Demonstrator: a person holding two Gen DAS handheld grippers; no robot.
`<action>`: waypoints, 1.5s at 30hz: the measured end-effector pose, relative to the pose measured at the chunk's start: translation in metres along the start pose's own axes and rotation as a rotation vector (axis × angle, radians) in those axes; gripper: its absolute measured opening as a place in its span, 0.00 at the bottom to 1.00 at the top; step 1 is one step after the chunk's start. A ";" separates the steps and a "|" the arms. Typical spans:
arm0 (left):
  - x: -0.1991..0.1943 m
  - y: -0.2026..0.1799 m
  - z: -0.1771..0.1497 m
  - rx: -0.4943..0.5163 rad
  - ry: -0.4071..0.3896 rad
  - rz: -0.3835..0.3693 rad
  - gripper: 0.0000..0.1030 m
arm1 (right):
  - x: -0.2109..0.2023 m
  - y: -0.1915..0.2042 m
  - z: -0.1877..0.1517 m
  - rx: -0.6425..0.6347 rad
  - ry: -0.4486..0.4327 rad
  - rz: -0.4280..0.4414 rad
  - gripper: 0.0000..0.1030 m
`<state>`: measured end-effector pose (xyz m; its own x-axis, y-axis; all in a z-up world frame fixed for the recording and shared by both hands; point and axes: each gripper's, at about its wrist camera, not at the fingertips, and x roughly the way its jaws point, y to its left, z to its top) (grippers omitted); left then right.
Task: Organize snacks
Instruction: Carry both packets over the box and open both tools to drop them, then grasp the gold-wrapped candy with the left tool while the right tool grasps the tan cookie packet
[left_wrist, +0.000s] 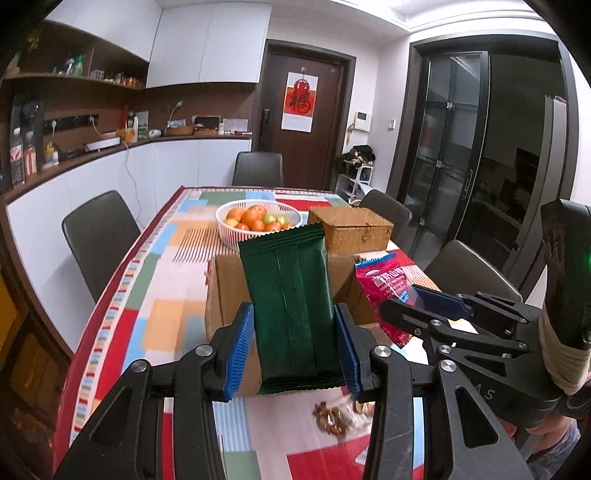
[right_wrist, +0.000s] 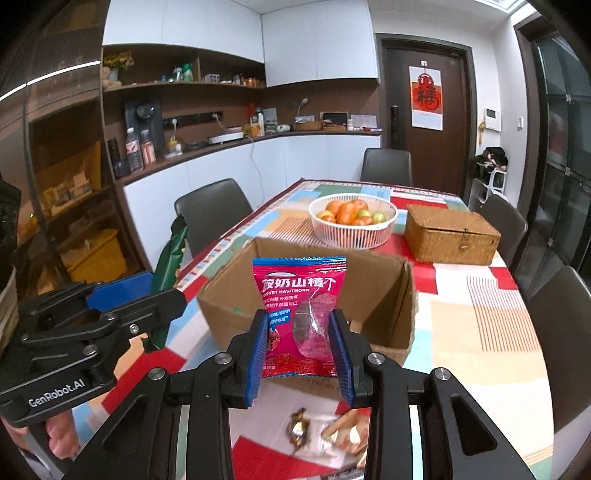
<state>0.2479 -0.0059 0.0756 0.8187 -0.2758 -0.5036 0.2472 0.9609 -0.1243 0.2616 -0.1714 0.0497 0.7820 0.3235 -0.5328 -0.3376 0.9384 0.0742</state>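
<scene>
My left gripper (left_wrist: 293, 350) is shut on a dark green snack packet (left_wrist: 291, 302), held upright in front of an open cardboard box (left_wrist: 225, 295). My right gripper (right_wrist: 299, 354) is shut on a pink yogurt hawthorn snack packet (right_wrist: 299, 317), held above the near edge of the same box (right_wrist: 384, 306). In the left wrist view the pink packet (left_wrist: 388, 291) and the right gripper (left_wrist: 436, 306) show at the right. In the right wrist view the green packet (right_wrist: 168, 266) and the left gripper (right_wrist: 110, 306) show at the left. Loose wrapped candies (left_wrist: 338, 419) (right_wrist: 325, 432) lie on the tablecloth below.
A white basket of fruit (right_wrist: 352, 219) and a woven lidded box (right_wrist: 450, 236) stand beyond the cardboard box on the patterned table (right_wrist: 480, 314). Dark chairs (left_wrist: 98, 240) surround the table. A counter with shelves (right_wrist: 221, 140) runs along the left wall.
</scene>
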 end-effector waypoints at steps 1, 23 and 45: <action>0.002 0.000 0.003 0.002 -0.001 -0.001 0.41 | 0.002 -0.001 0.002 0.000 -0.001 0.000 0.33; 0.102 0.011 0.028 0.030 0.146 0.029 0.41 | 0.077 -0.047 0.028 0.032 0.107 -0.041 0.33; 0.048 -0.021 0.007 0.105 0.123 0.024 0.62 | 0.031 -0.043 0.006 -0.027 0.073 -0.090 0.48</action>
<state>0.2859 -0.0395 0.0596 0.7570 -0.2416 -0.6071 0.2864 0.9578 -0.0240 0.3029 -0.2010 0.0351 0.7697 0.2273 -0.5965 -0.2824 0.9593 0.0013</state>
